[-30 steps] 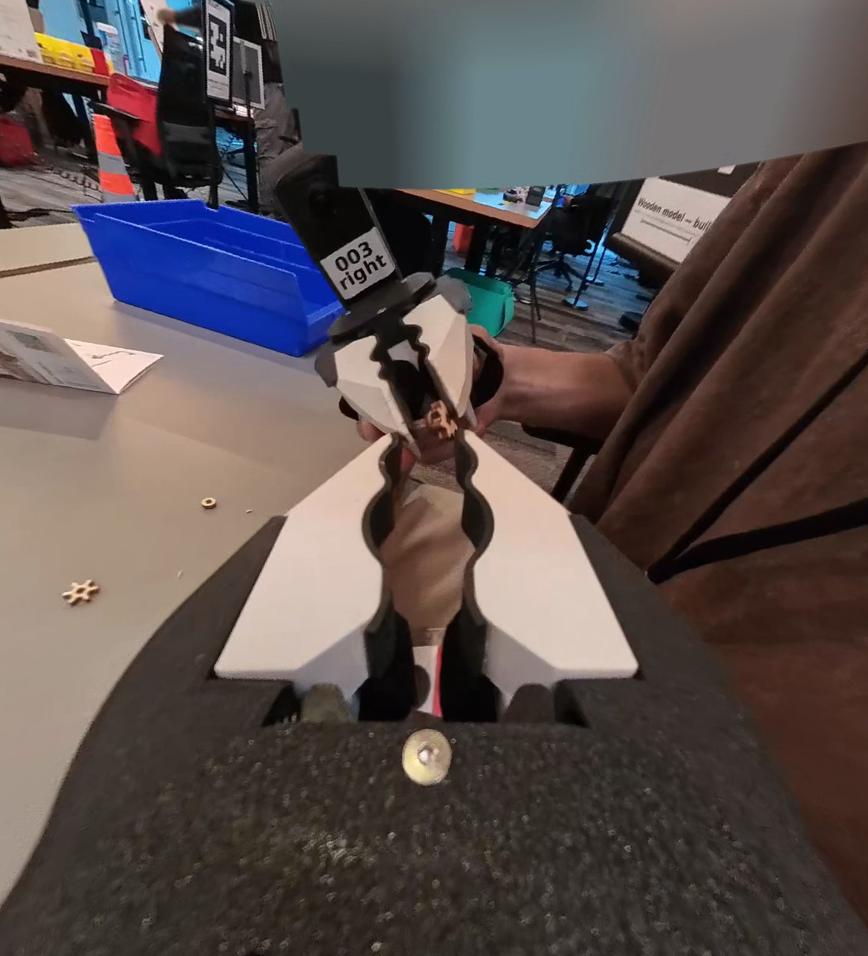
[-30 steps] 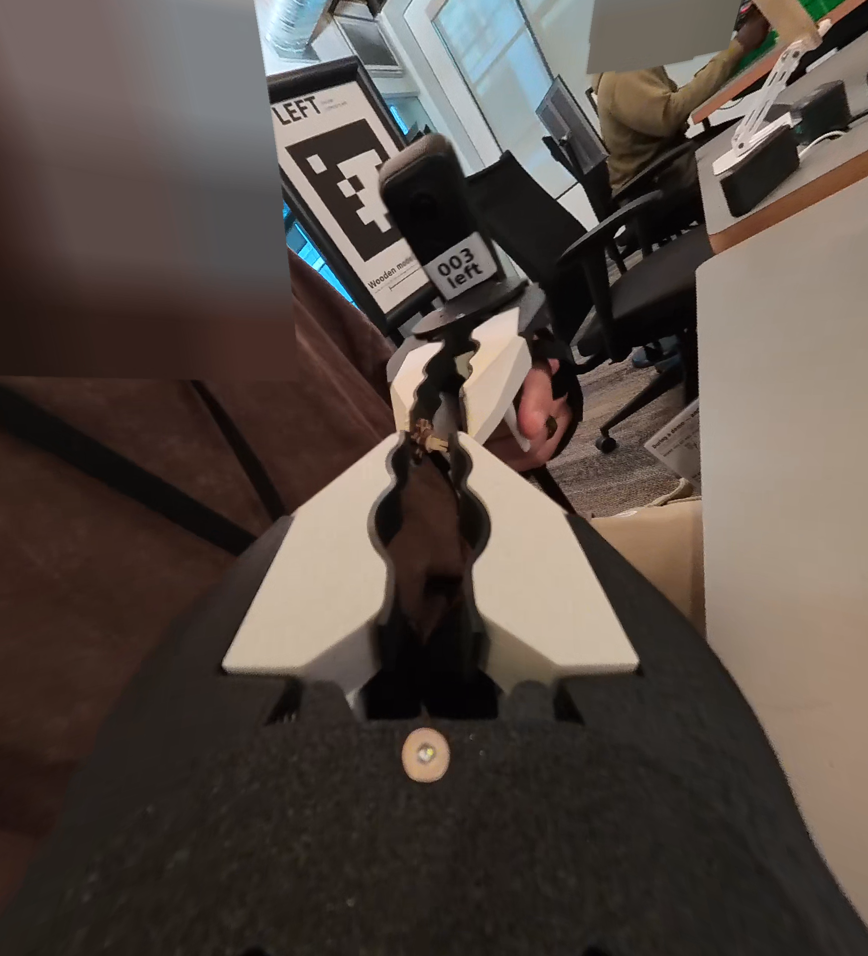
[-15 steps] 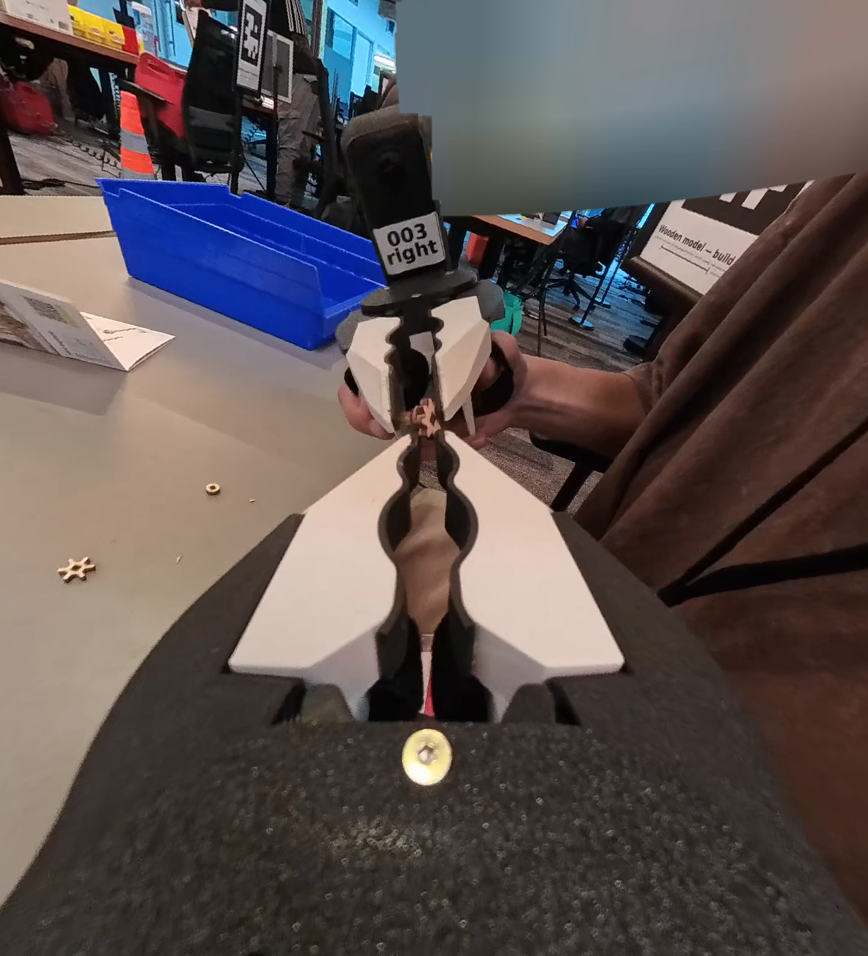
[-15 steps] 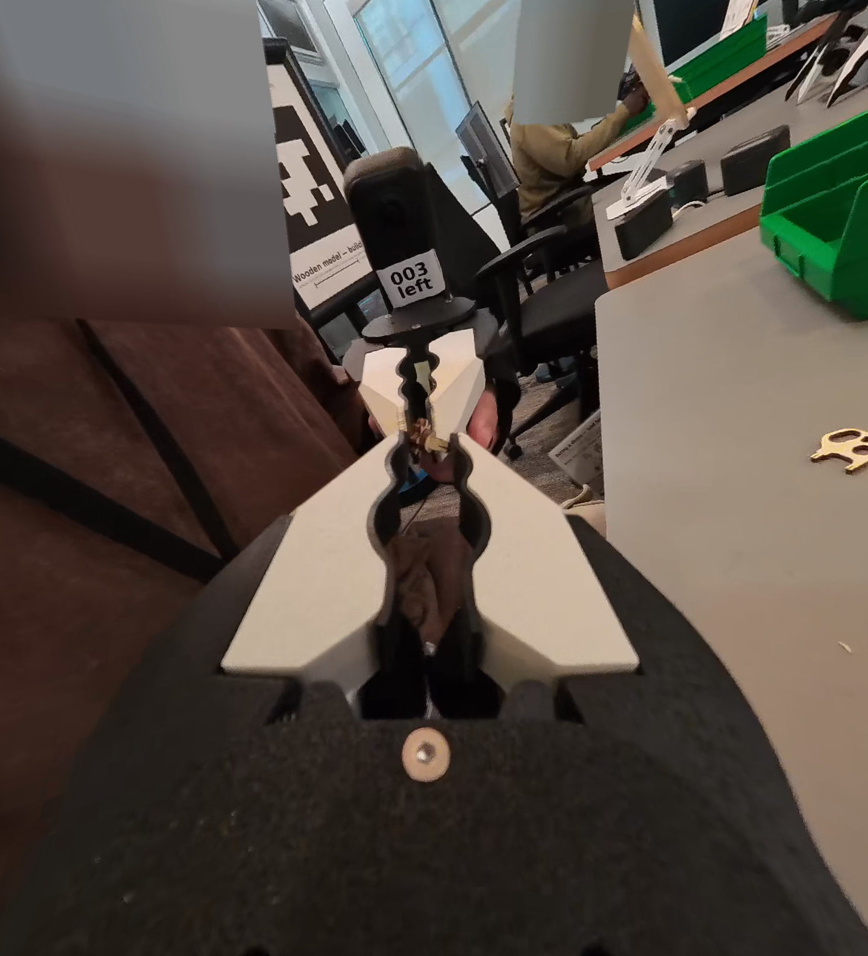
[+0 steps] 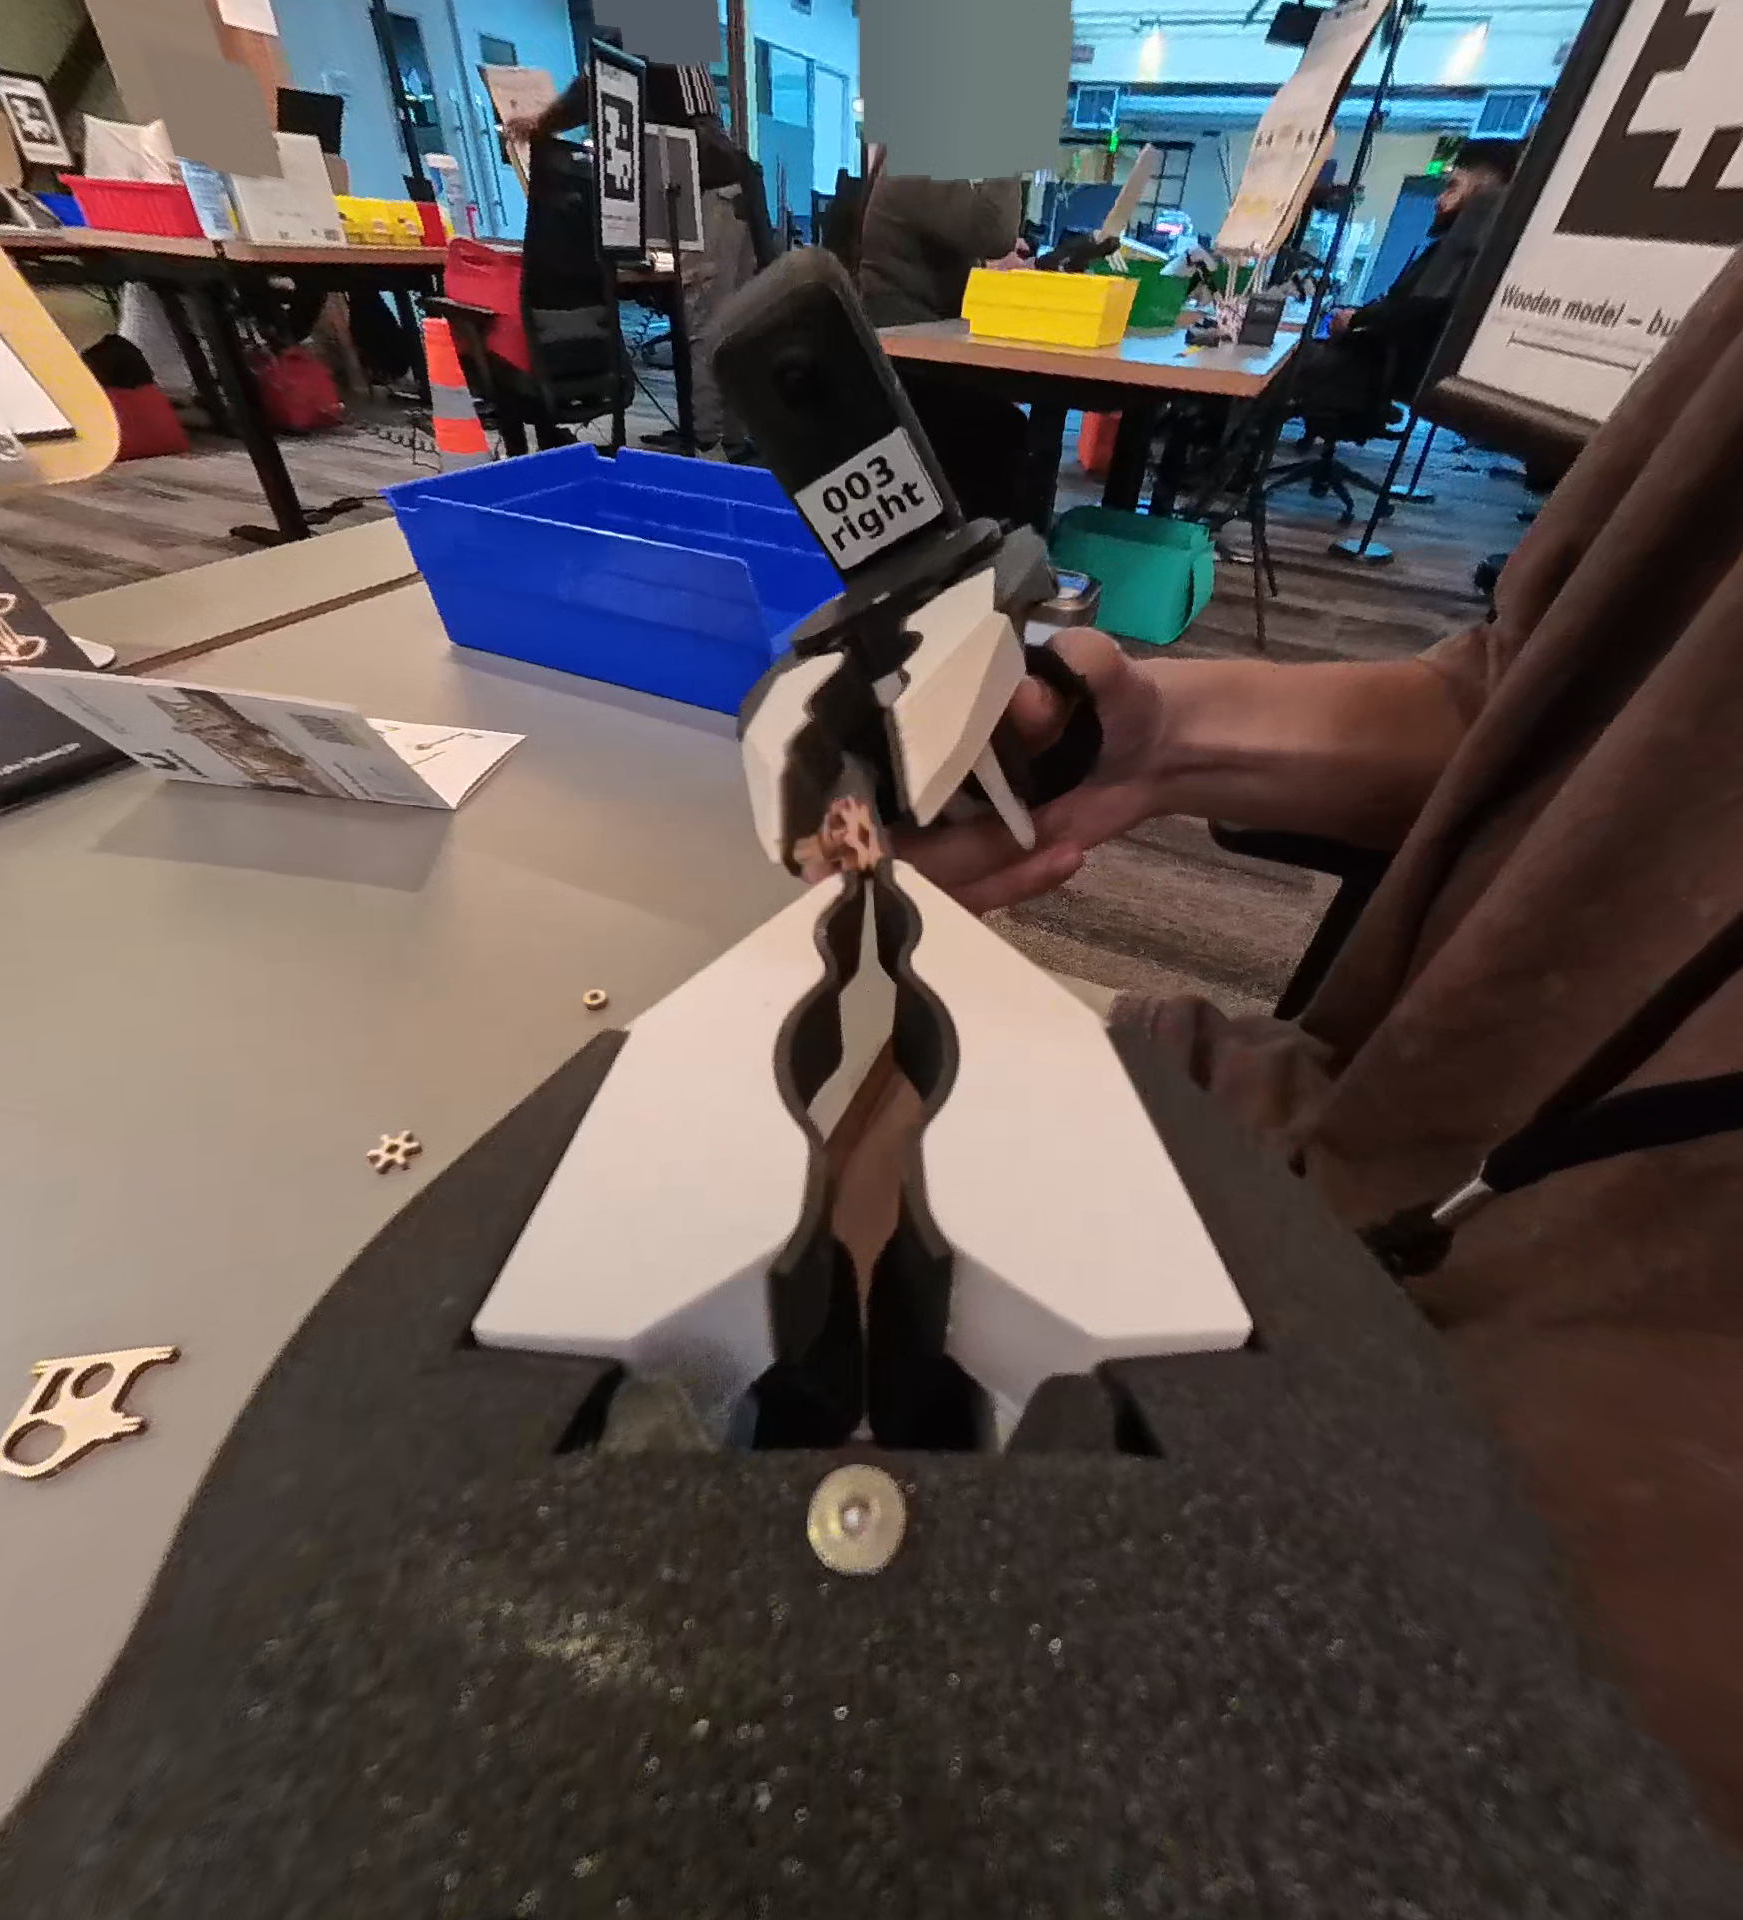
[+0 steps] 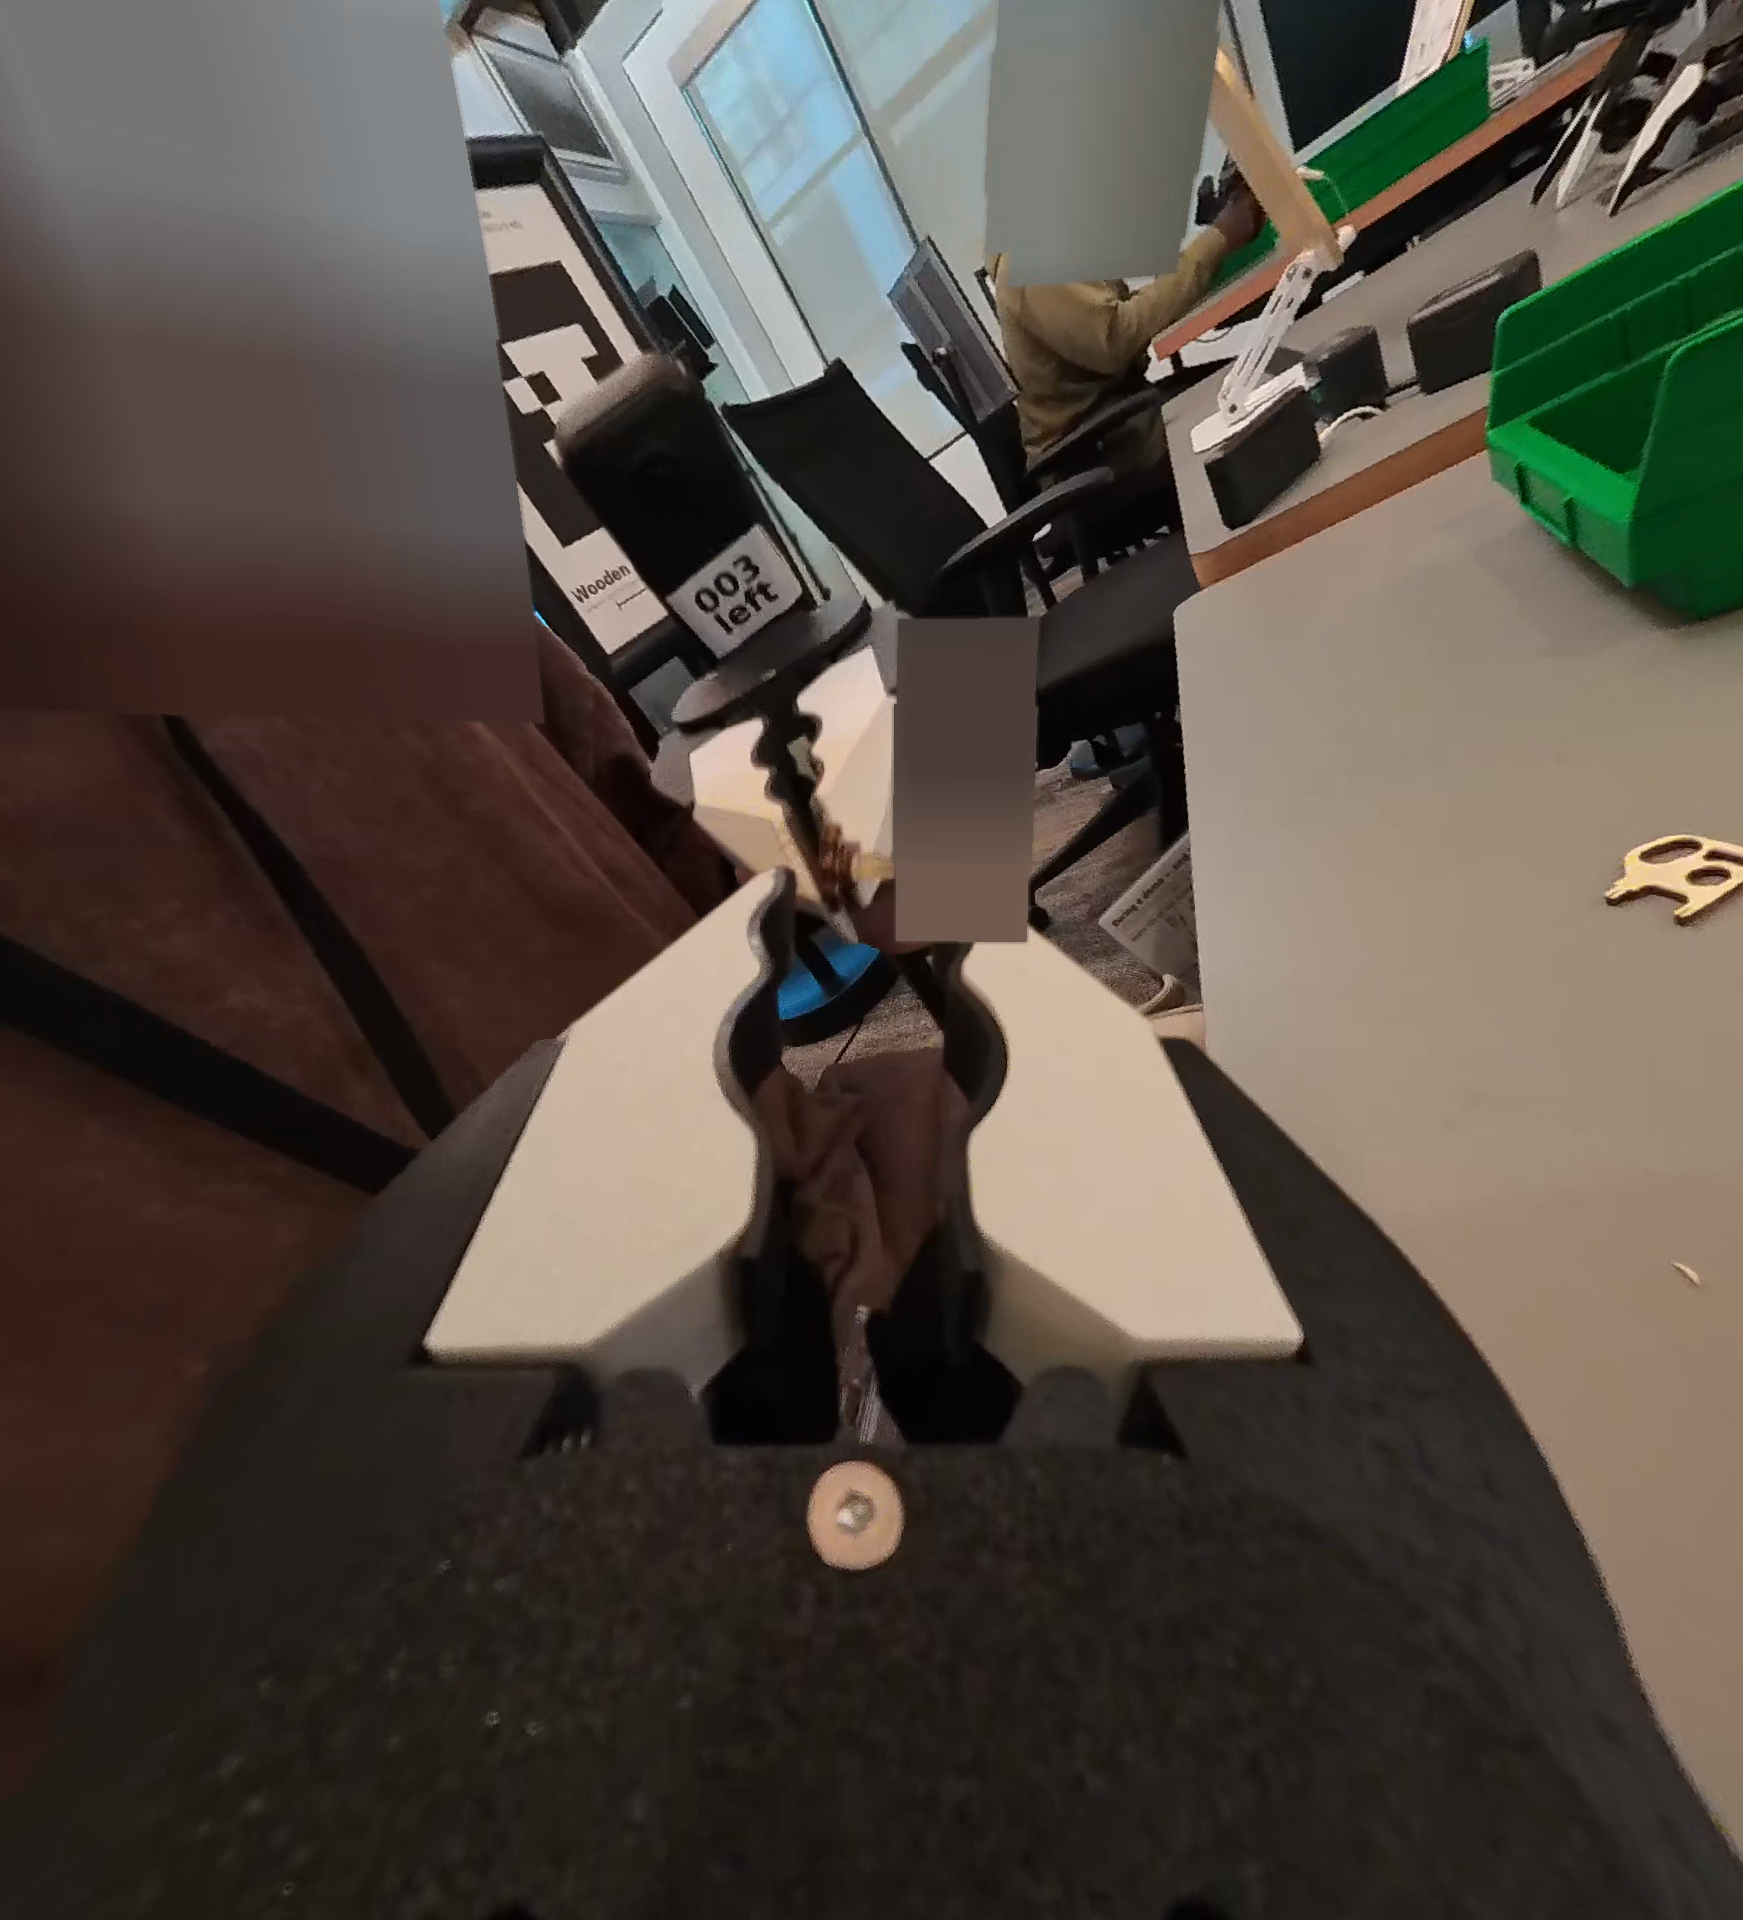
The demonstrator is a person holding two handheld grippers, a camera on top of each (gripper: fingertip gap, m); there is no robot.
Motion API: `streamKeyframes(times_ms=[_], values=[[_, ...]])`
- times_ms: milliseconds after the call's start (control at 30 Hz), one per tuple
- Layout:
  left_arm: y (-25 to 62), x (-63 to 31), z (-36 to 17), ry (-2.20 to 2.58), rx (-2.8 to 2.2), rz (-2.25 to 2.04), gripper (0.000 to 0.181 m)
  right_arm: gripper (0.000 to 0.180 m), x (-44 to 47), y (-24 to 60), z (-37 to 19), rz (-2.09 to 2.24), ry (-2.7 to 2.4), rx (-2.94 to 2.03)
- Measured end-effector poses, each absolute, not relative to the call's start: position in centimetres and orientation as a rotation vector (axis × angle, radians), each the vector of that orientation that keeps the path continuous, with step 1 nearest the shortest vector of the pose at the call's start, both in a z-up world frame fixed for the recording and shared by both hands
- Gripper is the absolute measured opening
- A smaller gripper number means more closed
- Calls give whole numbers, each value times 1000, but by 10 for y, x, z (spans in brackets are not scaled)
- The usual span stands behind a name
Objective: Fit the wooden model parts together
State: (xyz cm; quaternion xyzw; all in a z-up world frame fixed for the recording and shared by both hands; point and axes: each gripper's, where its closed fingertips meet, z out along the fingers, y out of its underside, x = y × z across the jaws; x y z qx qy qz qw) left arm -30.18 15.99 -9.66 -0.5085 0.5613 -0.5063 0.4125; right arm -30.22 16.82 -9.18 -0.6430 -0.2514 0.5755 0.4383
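My left gripper (image 5: 862, 883) is shut on a small wooden gear-like part (image 5: 849, 834), which sticks out past its tips. It is held in the air off the table's near edge. My right gripper (image 5: 888, 821) faces it tip to tip with its jaws spread either side of the part. In the right wrist view my right gripper (image 6: 867, 930) is open, and the left gripper (image 6: 825, 842) holds the part (image 6: 838, 858) just beyond its tips. A mosaic patch hides the right fingertip there.
On the grey table (image 5: 223, 987) lie a flat wooden piece with holes (image 5: 82, 1408), a small cross-shaped piece (image 5: 394, 1151), a tiny ring (image 5: 594, 1000), a booklet (image 5: 264, 732) and a blue bin (image 5: 618, 561). A green bin (image 6: 1677, 436) and another flat wooden piece (image 6: 1693, 878) lie on the table in the right wrist view. Left and right tips are no more than a few centimetres apart.
My right gripper's jaws have spread apart around the part, which stays in the left gripper. Both grippers have swung, so more of the table shows.
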Motion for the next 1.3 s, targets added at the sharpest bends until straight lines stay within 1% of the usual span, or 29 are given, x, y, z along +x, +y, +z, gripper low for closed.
streamKeyframes(times_ms=[167,400,600,700,767,867,1100,1167,1300], values=[[153,-301,-96,1420,-1284,-1347,0,15,-304,163,-90,1397,-678,-1569],[152,-301,-96,1431,-1264,-1317,0,15,-305,163,-90,1467,-648,-1581],[151,-301,-98,1477,-1171,-1148,0,15,-305,162,-85,1669,-552,-1569],[147,-300,-98,1488,-1161,-1143,0,7,-306,158,-80,1665,-574,-1529],[148,-300,-98,1487,-1164,-1141,0,5,-306,158,-82,1639,-583,-1540],[148,-300,-98,1491,-1156,-1125,0,12,-305,159,-84,1623,-587,-1558],[149,-300,-100,1495,-1157,-1103,0,16,-306,158,-88,1550,-634,-1582],[150,-300,-100,1493,-1156,-1091,0,21,-304,161,-90,1528,-627,-1594],[152,-300,-100,1489,-1156,-1070,0,19,-305,161,-94,1514,-636,-1620]])
